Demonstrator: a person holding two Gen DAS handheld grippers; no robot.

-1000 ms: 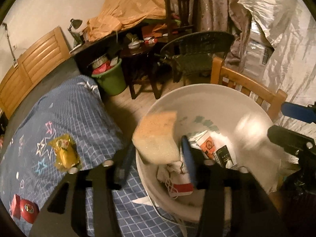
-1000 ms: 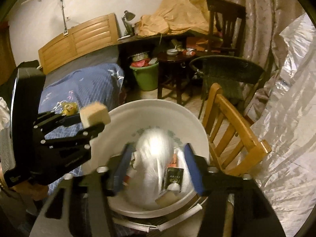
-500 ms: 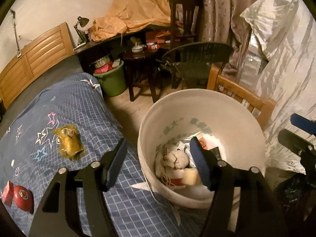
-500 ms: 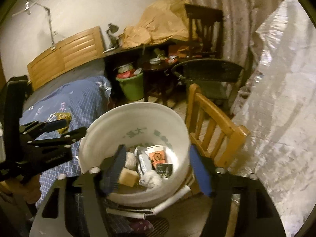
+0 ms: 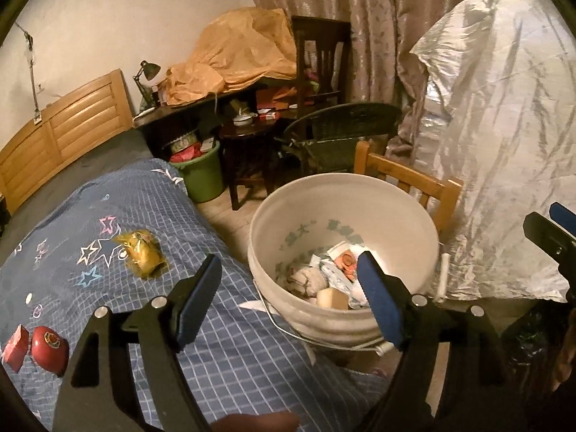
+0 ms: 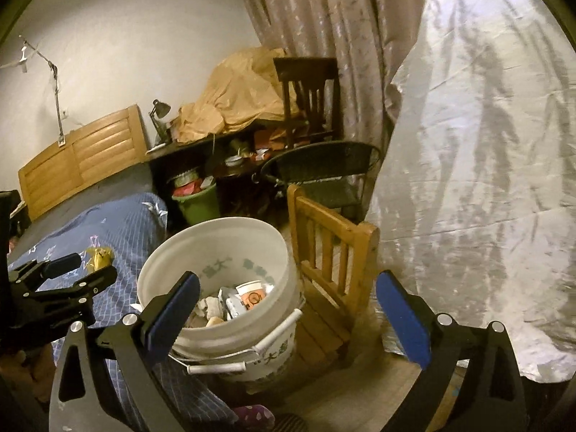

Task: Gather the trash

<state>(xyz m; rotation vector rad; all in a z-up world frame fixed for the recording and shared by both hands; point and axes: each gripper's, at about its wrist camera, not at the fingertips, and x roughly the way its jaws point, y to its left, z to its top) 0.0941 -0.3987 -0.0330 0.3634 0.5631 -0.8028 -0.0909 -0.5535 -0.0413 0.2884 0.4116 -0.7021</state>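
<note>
Left gripper [image 5: 288,300] spread wide and empty, poised over the near edge of the bed beside the white plastic bucket [image 5: 410,212]. Right gripper [image 6: 288,318] likewise released, blue pads [image 6: 403,320] parted, holding nothing, hanging above the same bucket. Inside the bucket: crumpled white wrappers [image 5: 338,280], a tan sponge block [image 5: 333,298], an orange-printed carton [image 6: 252,297]. On the blue checked bedspread [image 5: 108,216], left of the bucket: a crinkled yellow wrapper [image 5: 142,253], further near-left a red round item [image 5: 50,349] just beside a small red box [image 5: 15,348]. Right of the bucket, a small wooden chair [image 6: 331,248]; far behind, a green bin [image 5: 201,176].
</note>
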